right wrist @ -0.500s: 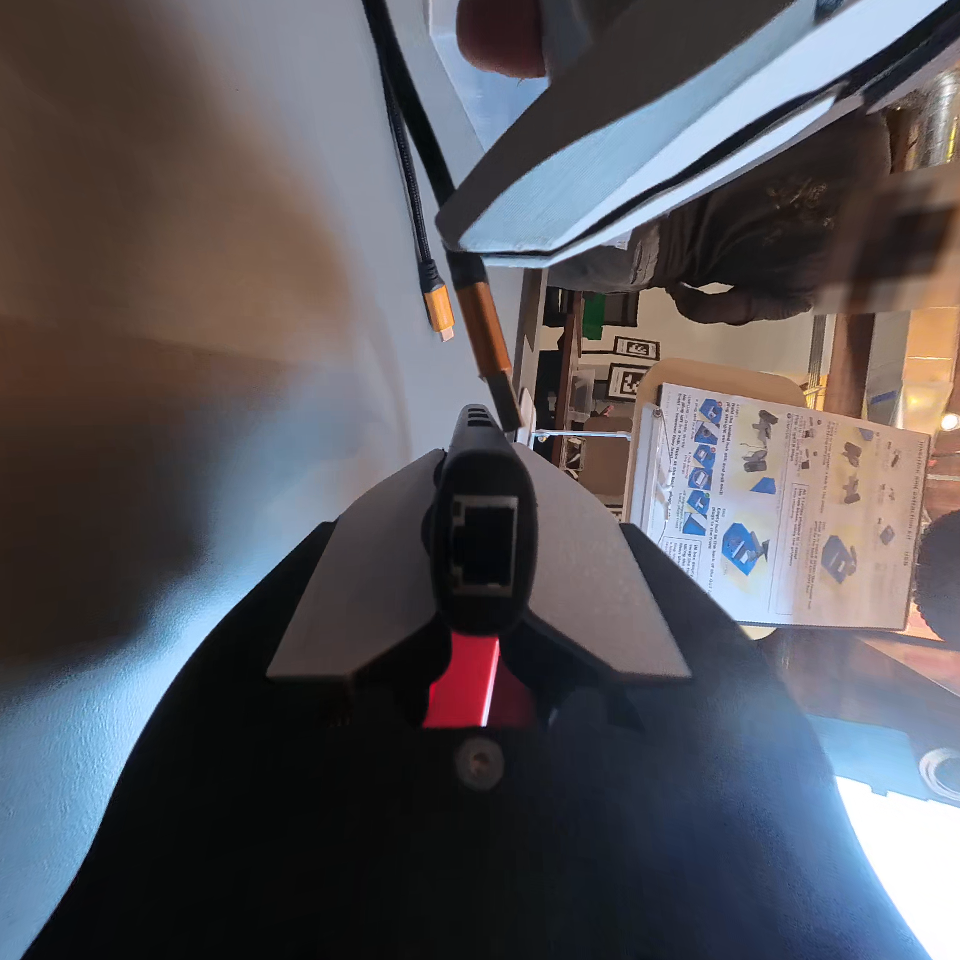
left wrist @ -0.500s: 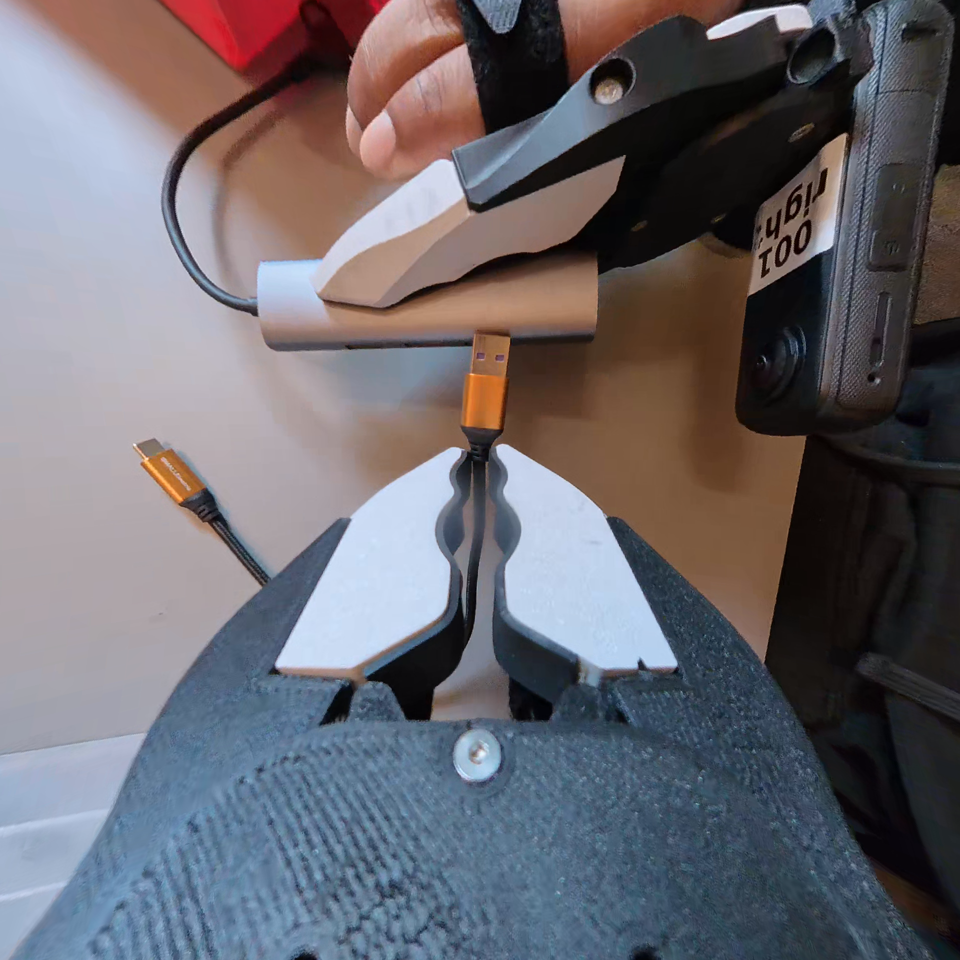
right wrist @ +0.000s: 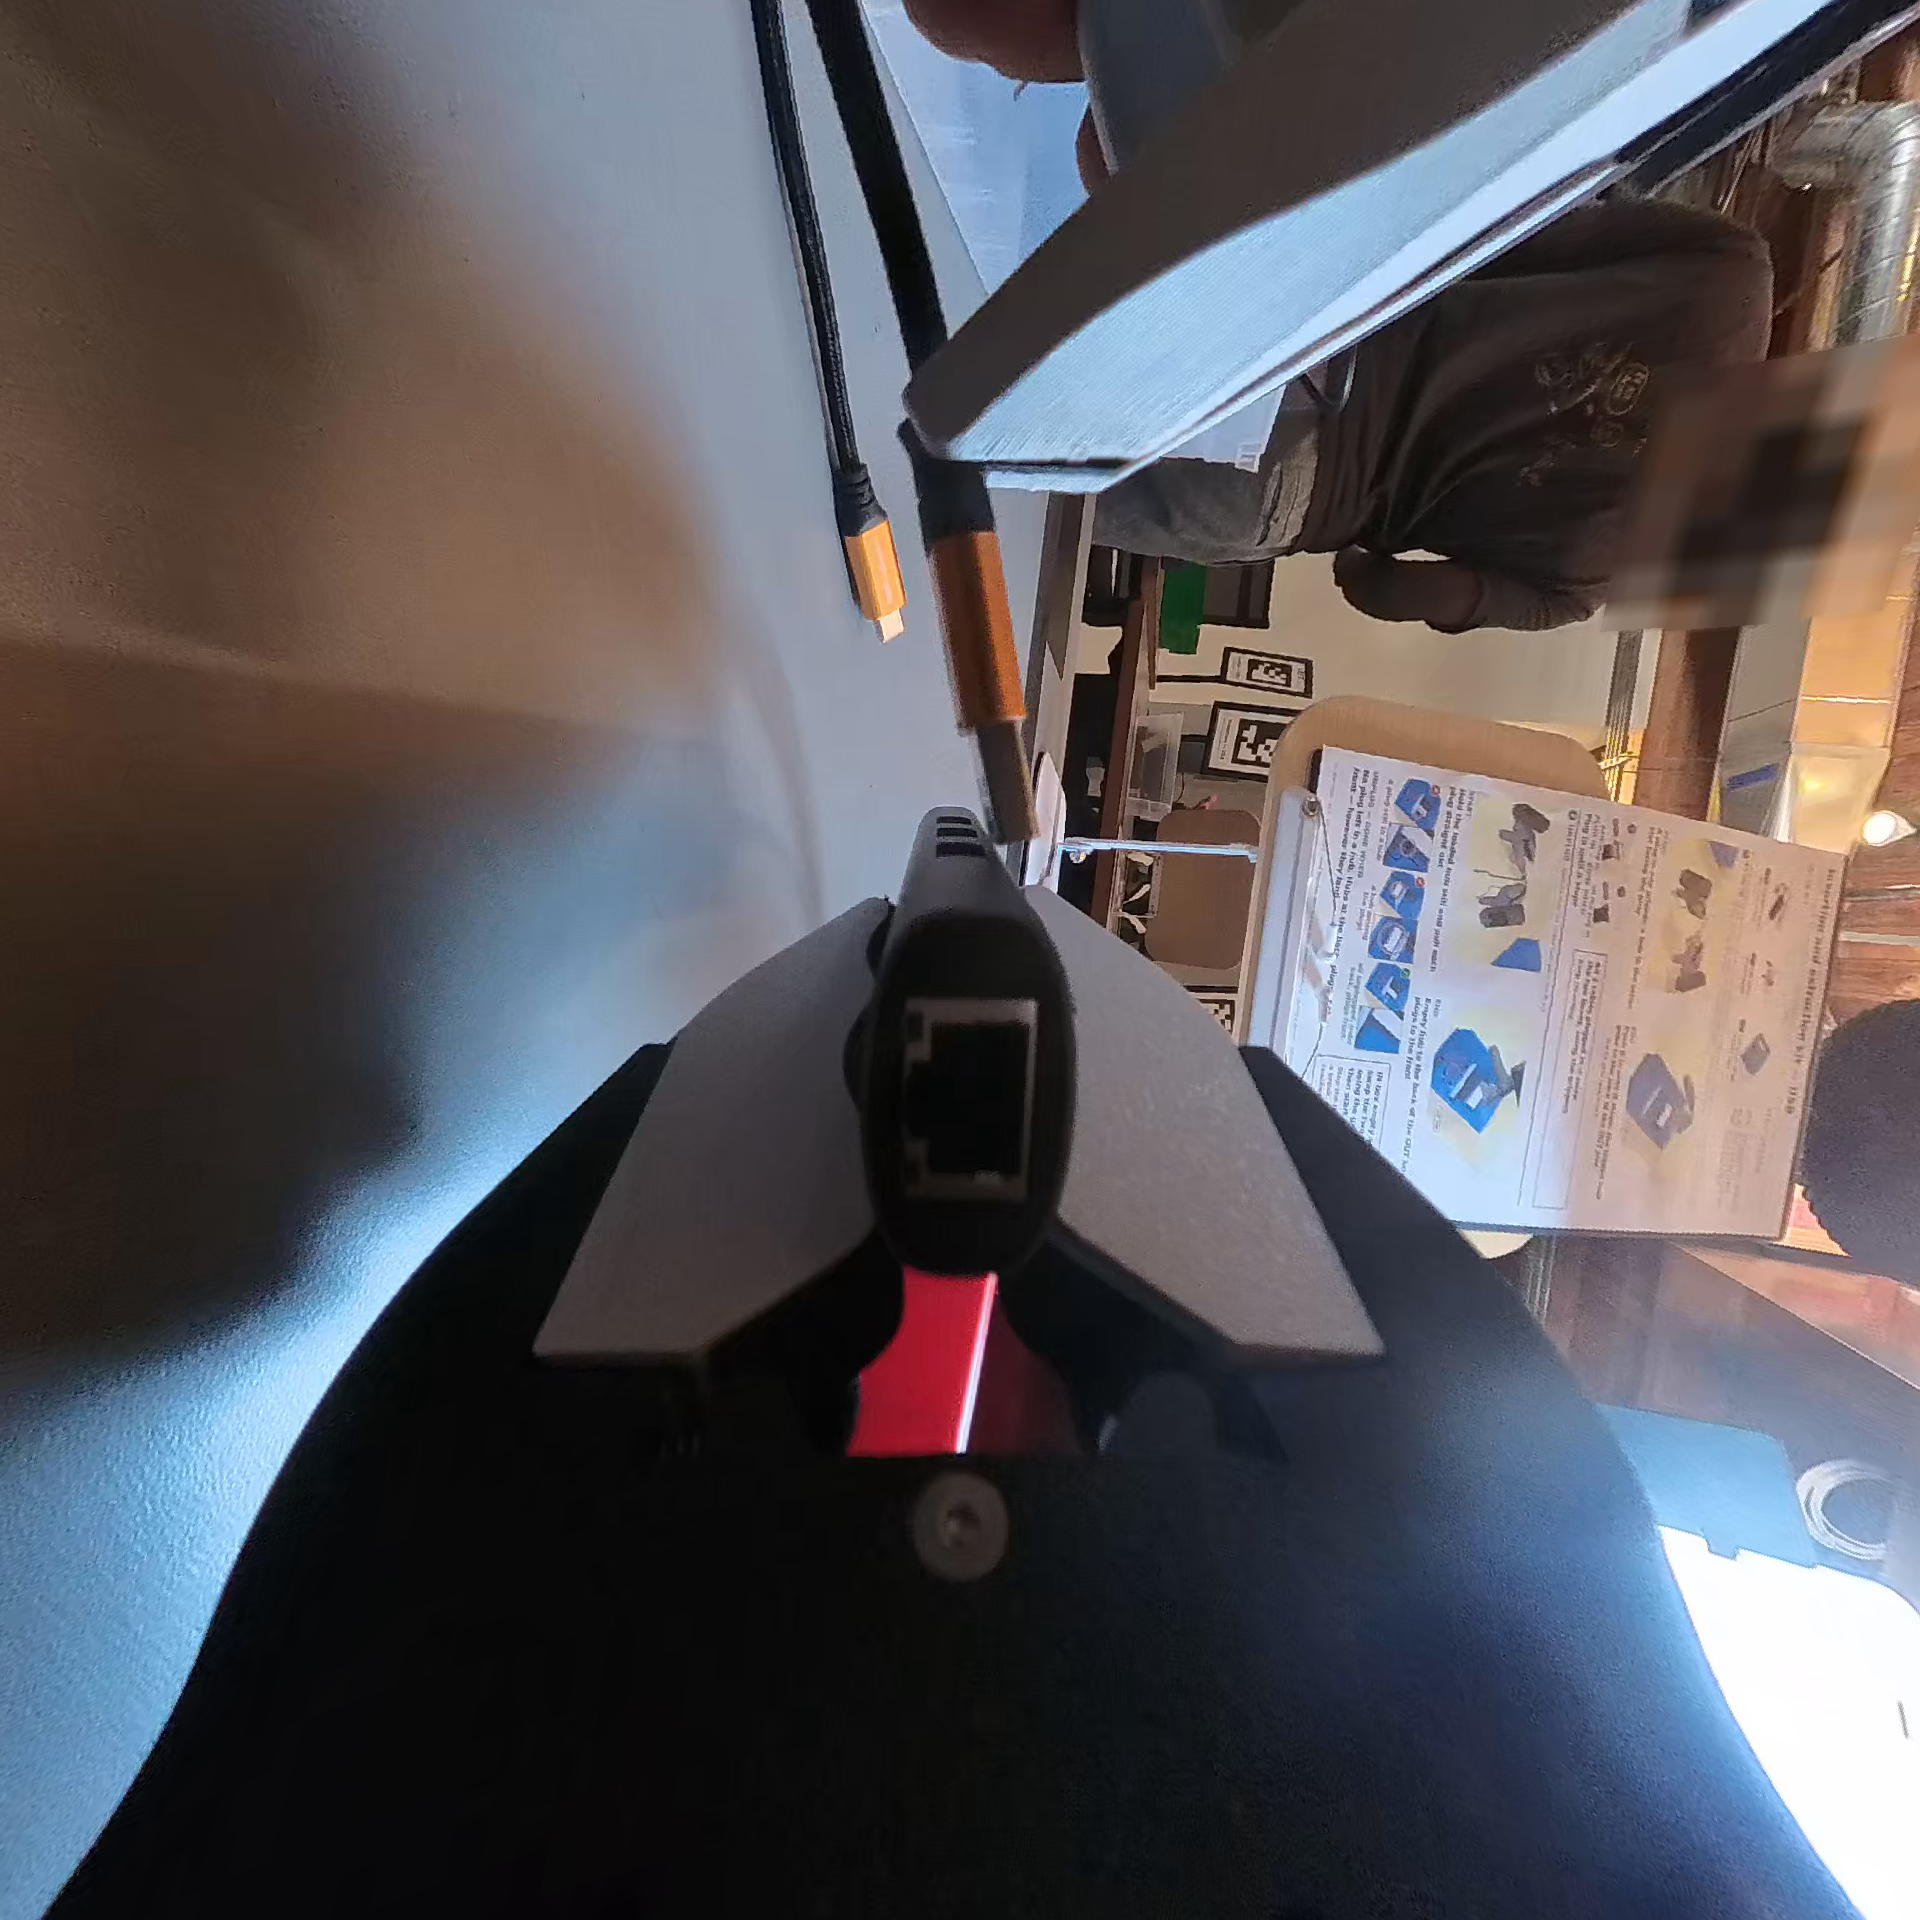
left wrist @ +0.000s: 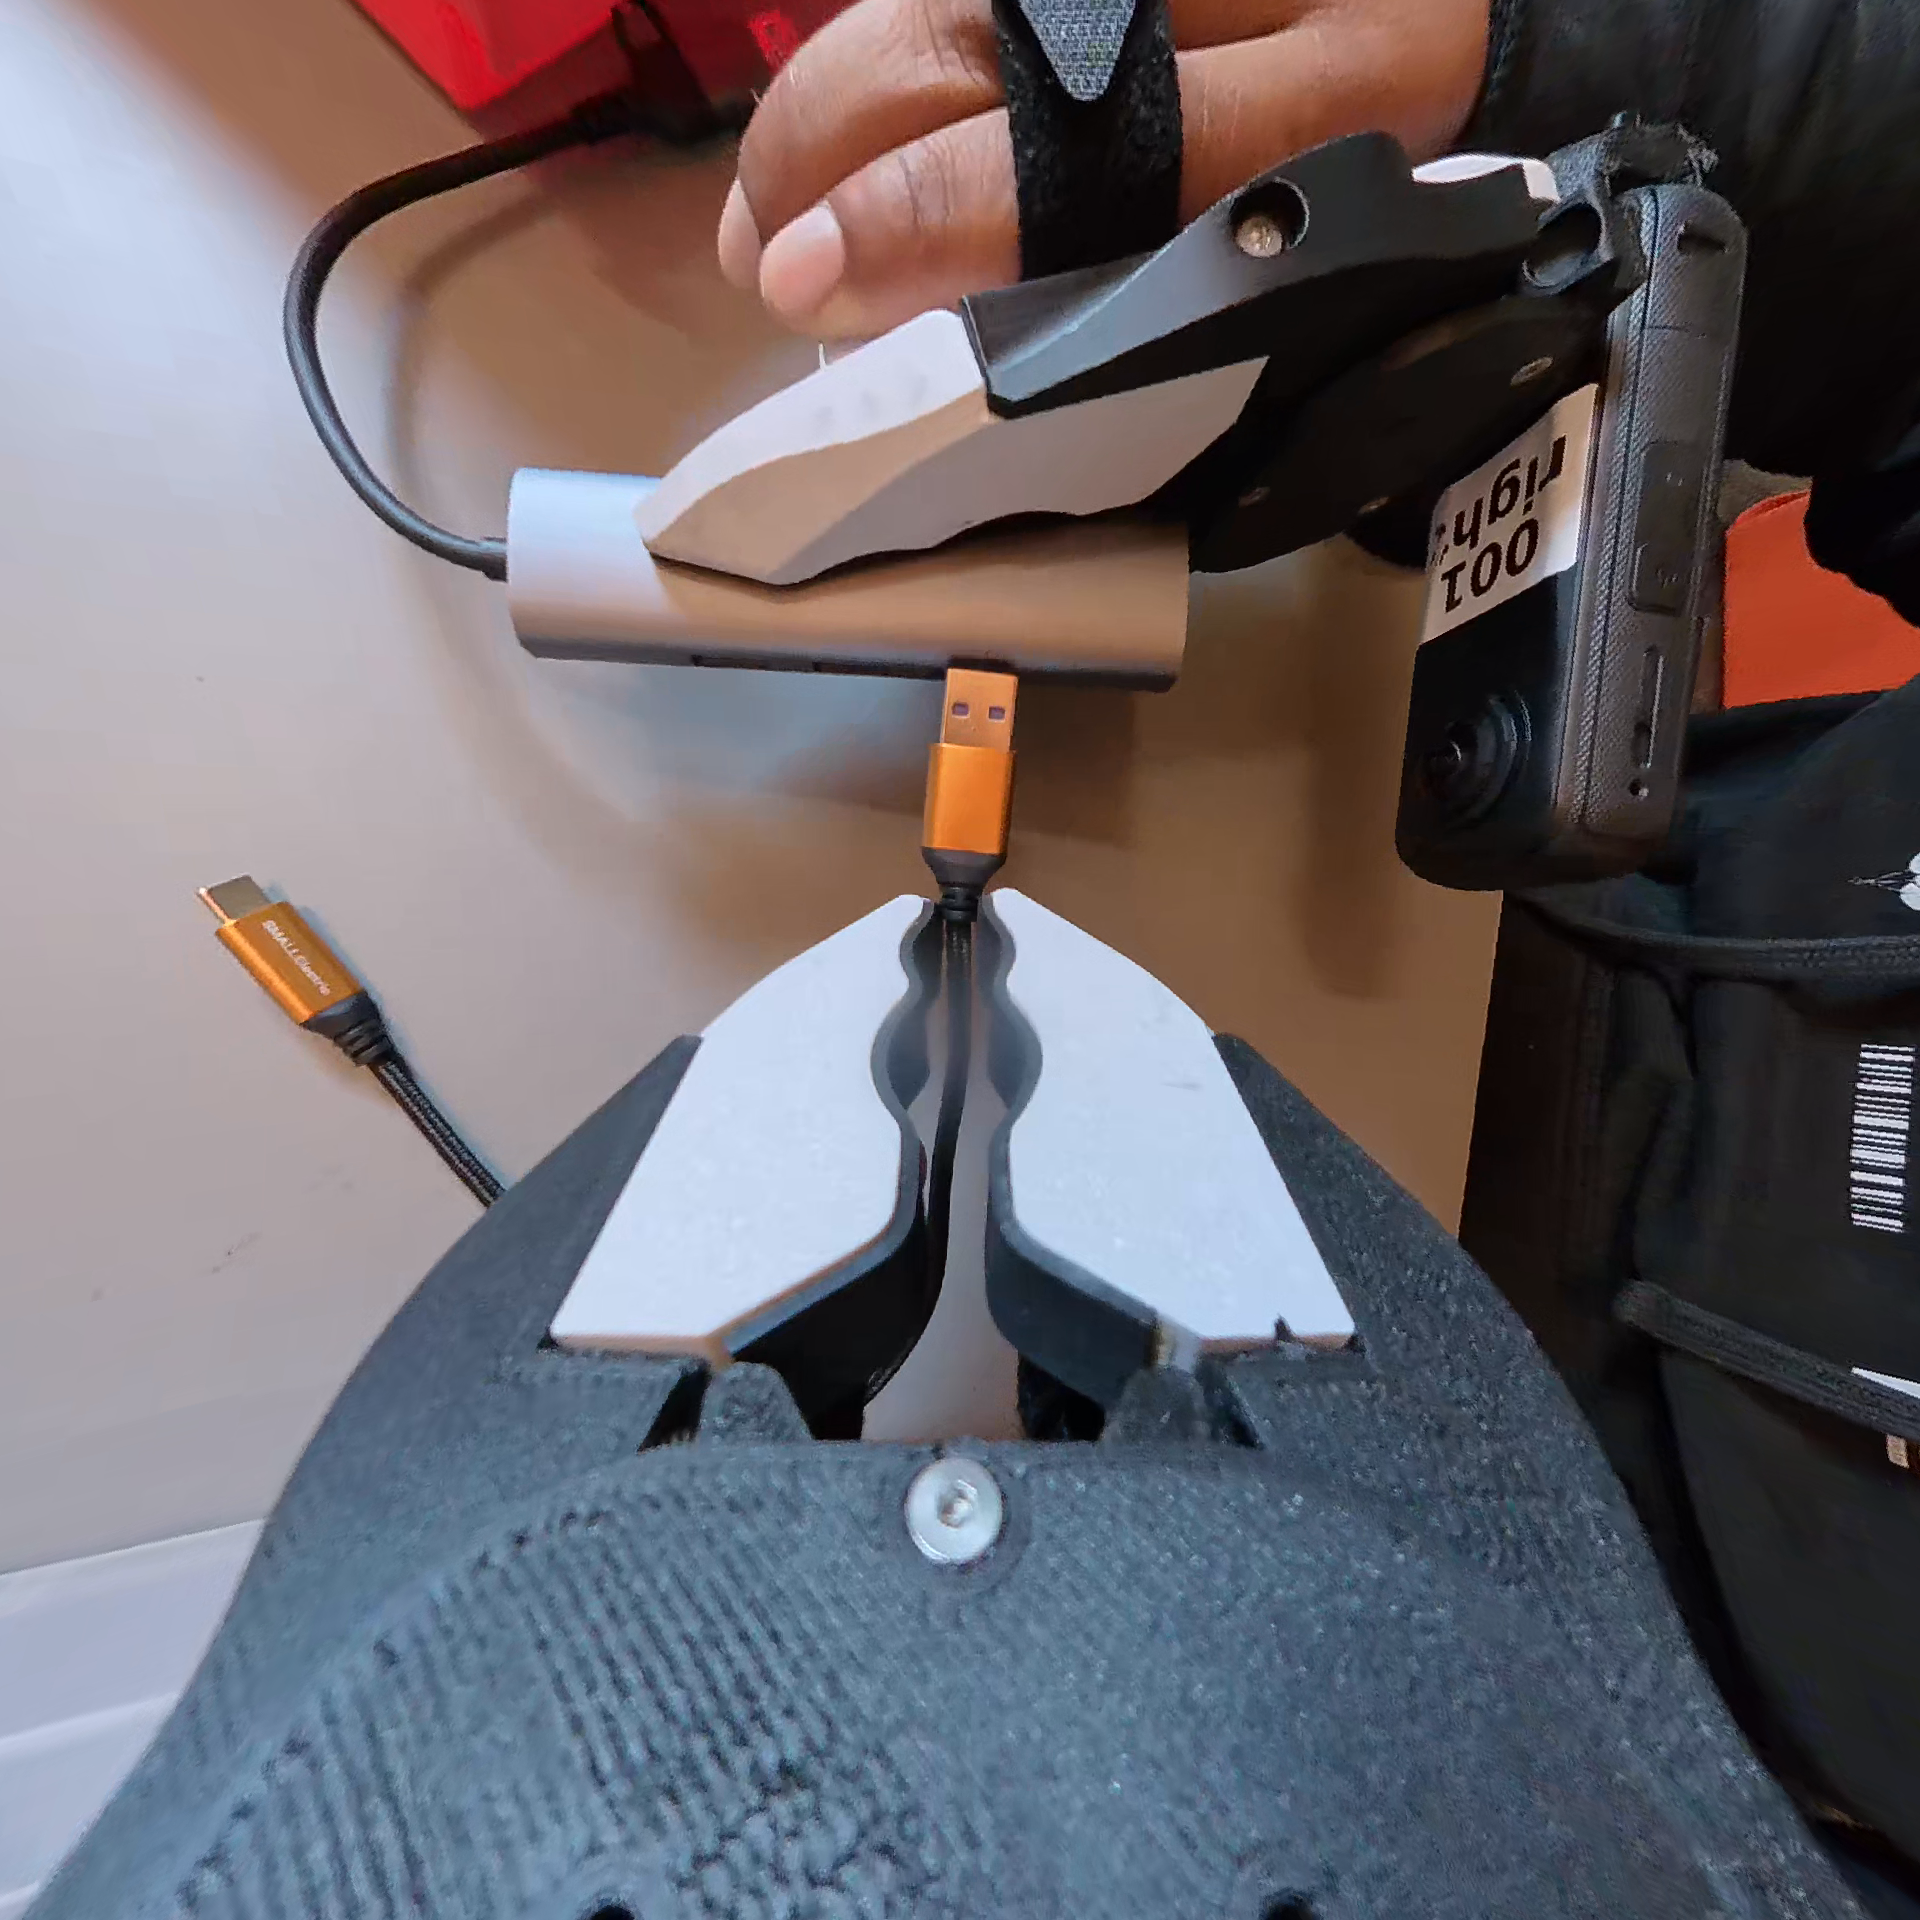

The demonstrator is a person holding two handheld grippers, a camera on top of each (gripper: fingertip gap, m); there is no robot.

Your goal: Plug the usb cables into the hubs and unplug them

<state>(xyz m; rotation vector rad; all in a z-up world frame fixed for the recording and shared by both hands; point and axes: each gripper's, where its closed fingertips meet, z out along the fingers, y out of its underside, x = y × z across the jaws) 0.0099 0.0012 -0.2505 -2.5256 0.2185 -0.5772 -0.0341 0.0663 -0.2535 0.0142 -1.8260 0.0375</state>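
Note:
In the left wrist view my left gripper (left wrist: 958, 899) is shut on a black braided cable just behind its orange USB-A plug (left wrist: 968, 790). The plug's metal tip sits at the mouth of a port on the grey hub (left wrist: 582, 582), with most of the metal showing. My right gripper holds the hub; one of its grey fingers (left wrist: 935, 457) lies across it. In the right wrist view my right gripper (right wrist: 961, 904) is shut on the hub (right wrist: 966, 1091), whose end socket faces the camera. The plug (right wrist: 977, 634) meets the hub's side. The cable's orange USB-C end (left wrist: 291, 966) lies loose on the table.
The hub's own black cable (left wrist: 332, 416) loops back toward a red box (left wrist: 540, 52). A clear plastic bin (left wrist: 104, 1621) sits at the lower left. The table edge and a person's dark clothing (left wrist: 1714, 1247) are at the right. An instruction sheet (right wrist: 1558, 997) stands beyond the table. The gap from one gripper's tips to the other's is roughly 8 cm.

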